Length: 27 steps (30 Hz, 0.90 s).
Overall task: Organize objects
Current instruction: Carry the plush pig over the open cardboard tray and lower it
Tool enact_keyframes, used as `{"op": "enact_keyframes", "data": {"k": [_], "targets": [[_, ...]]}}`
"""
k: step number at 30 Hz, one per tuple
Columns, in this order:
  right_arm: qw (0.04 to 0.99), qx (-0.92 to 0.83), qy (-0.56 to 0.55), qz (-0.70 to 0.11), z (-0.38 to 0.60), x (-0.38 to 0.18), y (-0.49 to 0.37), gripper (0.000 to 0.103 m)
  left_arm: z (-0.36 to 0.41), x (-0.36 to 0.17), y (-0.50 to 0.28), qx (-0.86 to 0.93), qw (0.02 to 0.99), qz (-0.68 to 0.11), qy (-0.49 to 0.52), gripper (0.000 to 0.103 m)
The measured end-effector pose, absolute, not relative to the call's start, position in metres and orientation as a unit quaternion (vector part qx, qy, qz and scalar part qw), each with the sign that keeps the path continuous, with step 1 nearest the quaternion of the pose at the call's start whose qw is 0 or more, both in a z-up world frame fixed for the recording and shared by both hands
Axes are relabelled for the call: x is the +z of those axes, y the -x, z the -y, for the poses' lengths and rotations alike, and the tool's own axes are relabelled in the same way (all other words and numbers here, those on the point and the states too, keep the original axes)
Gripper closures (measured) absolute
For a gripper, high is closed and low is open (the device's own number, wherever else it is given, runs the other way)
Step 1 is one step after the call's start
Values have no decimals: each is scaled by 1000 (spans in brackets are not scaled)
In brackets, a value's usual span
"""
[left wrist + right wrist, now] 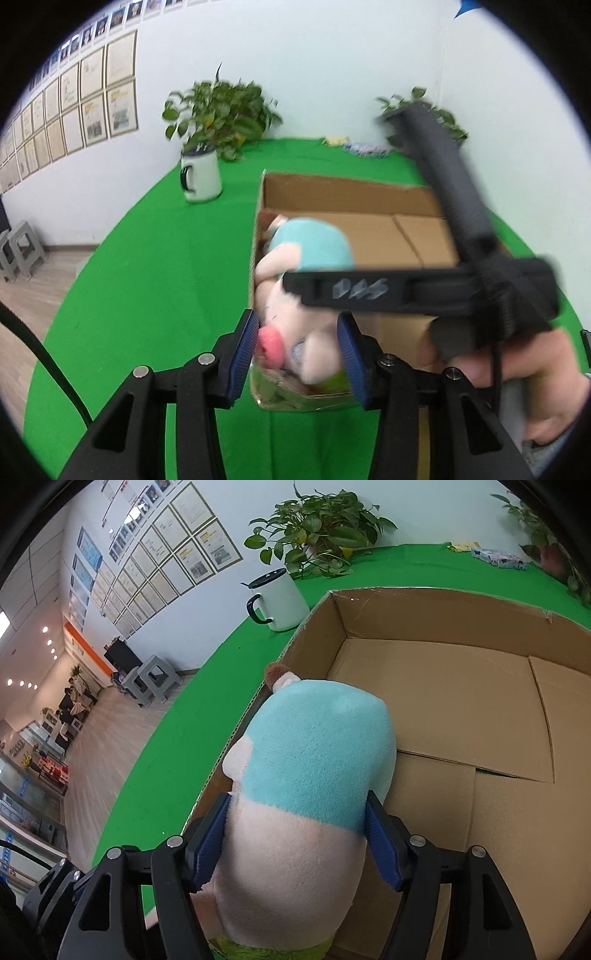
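Note:
A plush toy (317, 753) with a teal and pale pink body lies in the near left corner of an open cardboard box (443, 616). My right gripper (295, 834) has both blue pads pressed against the toy's sides. In the left wrist view the toy (314, 247) shows its pink snout, and my left gripper (299, 354) has its pads touching the snout end from both sides over the box (332, 192) corner. A person's hand (528, 373) holds the black handle (454, 206) of the right tool, which crosses above the box.
The box stands on a green cloth table (166, 277). A white mug (280, 602) with a black handle and a leafy potted plant (325, 528) stand behind it to the left. A flat patterned packet (498, 557) lies far right. Grey stools (151, 679) stand on the floor.

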State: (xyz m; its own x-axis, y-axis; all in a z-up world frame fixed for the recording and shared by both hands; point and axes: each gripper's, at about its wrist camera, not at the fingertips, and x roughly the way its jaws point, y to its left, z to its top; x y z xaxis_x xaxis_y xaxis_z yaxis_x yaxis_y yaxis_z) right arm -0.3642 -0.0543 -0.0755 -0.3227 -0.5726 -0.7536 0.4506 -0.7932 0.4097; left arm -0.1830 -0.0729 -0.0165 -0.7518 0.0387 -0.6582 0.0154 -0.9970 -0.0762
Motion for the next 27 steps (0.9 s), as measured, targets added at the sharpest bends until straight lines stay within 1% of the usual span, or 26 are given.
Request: {"op": "enact_keyframes", "data": {"k": [1,4,5,7,9,11,12,13,17,19,22,24,26,27], "targets": [[317,-807,-492,75,51,-76,364,31,74,-22,187,932,7,39,359,65],[324,-791,-503,125,39,-78,367,26,75,-30,191,931,14,45,363,69],[327,-787,-505,136,35,-79,367,25,75,-30,190,931,12,46,362,70],[334,-780,-507,152,29,-77,369,25,74,-32,192,930,17,49,364,76],[333,-785,-500,153,25,-72,369,25,74,-33,197,929,17,49,366,77],[326,-791,-498,138,27,-71,366,26,75,-33,198,928,19,53,369,80],[316,-793,-507,119,32,-74,366,28,75,-35,199,925,20,58,375,83],[313,-790,-517,100,40,-80,367,32,76,-37,201,922,17,60,383,83],[311,-798,-509,86,51,-85,365,33,83,-38,199,916,25,85,391,83],[307,-800,-509,84,54,-85,367,33,82,-38,201,915,24,88,394,83],[300,-803,-508,92,54,-83,367,31,78,-37,200,916,17,80,394,78],[293,-808,-501,102,47,-77,363,27,74,-33,197,920,7,65,385,77],[273,-824,-490,88,36,-64,354,10,70,-28,192,924,-7,47,379,73],[256,-837,-477,80,29,-53,346,7,69,-25,190,926,-16,37,374,72]]}}
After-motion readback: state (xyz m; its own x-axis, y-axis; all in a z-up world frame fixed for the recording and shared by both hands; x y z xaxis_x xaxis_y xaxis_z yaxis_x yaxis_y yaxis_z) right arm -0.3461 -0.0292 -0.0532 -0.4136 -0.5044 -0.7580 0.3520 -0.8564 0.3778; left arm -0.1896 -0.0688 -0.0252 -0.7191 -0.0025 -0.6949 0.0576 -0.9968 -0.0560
